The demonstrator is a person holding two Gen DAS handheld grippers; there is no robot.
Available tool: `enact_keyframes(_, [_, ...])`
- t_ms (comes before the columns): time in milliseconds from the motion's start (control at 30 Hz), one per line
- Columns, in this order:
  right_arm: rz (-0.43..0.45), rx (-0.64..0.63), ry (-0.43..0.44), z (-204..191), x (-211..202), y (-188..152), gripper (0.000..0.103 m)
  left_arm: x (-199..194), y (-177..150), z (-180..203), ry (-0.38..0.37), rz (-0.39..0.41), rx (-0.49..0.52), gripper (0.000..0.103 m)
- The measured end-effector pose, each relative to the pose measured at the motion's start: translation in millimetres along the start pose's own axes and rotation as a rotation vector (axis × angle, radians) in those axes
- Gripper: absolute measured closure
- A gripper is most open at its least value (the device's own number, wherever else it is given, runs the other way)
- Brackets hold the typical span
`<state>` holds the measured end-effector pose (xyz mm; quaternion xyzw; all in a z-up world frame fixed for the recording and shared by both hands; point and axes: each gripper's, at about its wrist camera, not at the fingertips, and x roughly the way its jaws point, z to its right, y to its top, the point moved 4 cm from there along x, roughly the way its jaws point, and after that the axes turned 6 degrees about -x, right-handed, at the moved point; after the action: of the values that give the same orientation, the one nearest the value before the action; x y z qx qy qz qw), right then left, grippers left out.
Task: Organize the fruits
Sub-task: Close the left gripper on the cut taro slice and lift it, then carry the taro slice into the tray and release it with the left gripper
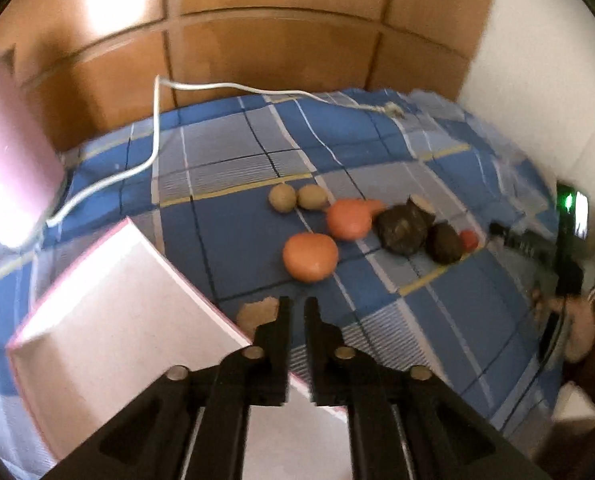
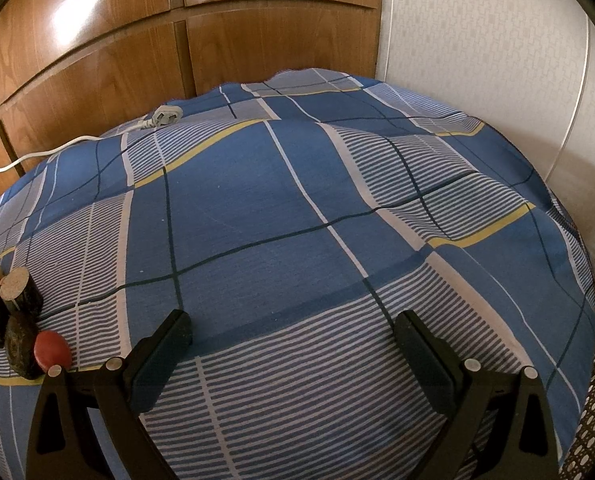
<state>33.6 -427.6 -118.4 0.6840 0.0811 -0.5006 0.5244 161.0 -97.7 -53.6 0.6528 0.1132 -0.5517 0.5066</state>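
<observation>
Several fruits lie on the blue checked cloth [image 1: 237,236]: two tan round ones [image 1: 282,198], two orange ones [image 1: 310,257], two dark rough ones [image 1: 402,230] and a small red one [image 1: 468,240]. A tan irregular piece [image 1: 257,312] lies by the corner of a white box with a pink rim [image 1: 109,320]. My left gripper [image 1: 297,308] hovers over that corner, shut, with nothing between its fingers. My right gripper [image 2: 293,332] stands open over bare cloth, to the right of the small red fruit [image 2: 51,348] and a dark fruit [image 2: 21,350].
A white cable [image 1: 153,152] runs across the far side of the cloth to a plug [image 2: 165,116]. A pink blurred object [image 1: 9,160] is at the left. Wooden cupboard doors [image 2: 97,60] stand behind, a white wall [image 2: 477,60] to the right. A hand [image 1: 581,328] shows at the right edge.
</observation>
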Motion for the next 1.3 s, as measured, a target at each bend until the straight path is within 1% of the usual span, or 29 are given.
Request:
enact_keyframes(33, [0.001,0.0,0.0,-0.2,-0.1,0.1,0.0,2.1,-1.3,3.1,0.007,-0.02,0.037,0.068])
enact_keyframes(67, [0.001,0.0,0.001,0.3,-0.2,-0.1,0.0,3.5,-2.2,5.8,0.021,-0.034,0.073,0.058])
enact_keyframes(100, [0.002,0.0,0.001,0.3,-0.4,-0.2,0.0,6.3,-2.6,6.9,0.028,-0.048,0.096,0.054])
enact_keyframes(300, [0.003,-0.001,0.001,-0.2,-0.4,-0.3,0.0,23.4,1.4,5.0,0.064,-0.113,0.172,0.053])
enact_keyframes(367, [0.003,0.0,0.002,0.0,-0.4,-0.4,0.0,32.0,5.4,5.1,0.057,-0.158,0.206,0.053])
enact_keyframes(433, [0.003,0.0,0.0,0.0,-0.4,-0.4,0.0,39.5,8.0,5.2,0.068,-0.188,0.246,0.053])
enact_keyframes(500, [0.003,0.0,-0.001,-0.2,-0.3,-0.4,0.0,47.3,10.0,6.1,0.057,-0.236,0.285,0.053])
enact_keyframes(533, [0.003,0.0,-0.001,-0.2,-0.4,-0.4,0.0,49.8,10.5,6.8,0.054,-0.253,0.3,0.055])
enact_keyframes(567, [0.003,0.001,0.0,0.0,-0.4,-0.4,0.0,52.0,11.0,7.4,0.067,-0.26,0.325,0.062])
enact_keyframes(600, [0.003,0.001,-0.001,-0.1,-0.4,-0.4,0.0,53.5,11.0,7.3,0.082,-0.263,0.345,0.064])
enact_keyframes(633, [0.003,0.0,-0.001,0.0,-0.4,-0.4,0.0,54.8,11.2,6.3,0.09,-0.265,0.357,0.068])
enact_keyframes(700, [0.003,0.0,-0.001,-0.1,-0.4,-0.4,0.0,53.8,11.5,3.9,0.073,-0.253,0.338,0.069])
enact_keyframes(800, [0.004,-0.001,-0.002,0.0,-0.6,-0.3,0.0,50.5,8.2,4.3,0.084,-0.195,0.324,0.069])
enact_keyframes(833, [0.004,-0.001,-0.003,0.0,-0.8,-0.3,0.0,48.6,7.8,3.2,0.079,-0.176,0.296,0.069])
enact_keyframes(1000, [0.004,-0.002,-0.005,0.2,-0.6,0.2,0.0,30.6,6.0,-3.4,-0.008,-0.088,0.12,0.069])
enact_keyframes(1100, [0.004,-0.002,-0.005,0.1,-0.6,0.1,0.0,5.5,10.0,-7.3,-0.074,0.0,-0.013,0.069])
enact_keyframes(1133, [0.004,-0.002,-0.006,0.0,-0.6,0.1,0.0,-7.8,10.1,-12.1,-0.091,0.047,-0.081,0.069])
enact_keyframes(1167, [0.005,-0.002,-0.005,0.1,-0.6,0.1,0.0,-15.7,8.7,-15.9,-0.101,0.072,-0.122,0.069])
enact_keyframes(1200, [0.005,-0.002,-0.005,0.0,-0.6,0.1,0.0,-29.6,6.2,-22.9,-0.113,0.114,-0.193,0.069])
enact_keyframes(1267, [0.004,-0.003,-0.006,0.0,-0.6,0.2,0.0,-43.6,2.0,-34.1,-0.105,0.157,-0.281,0.069])
enact_keyframes(1300, [0.004,-0.002,-0.005,0.0,-0.6,0.1,0.0,-50.9,-1.7,-41.9,-0.089,0.177,-0.334,0.069])
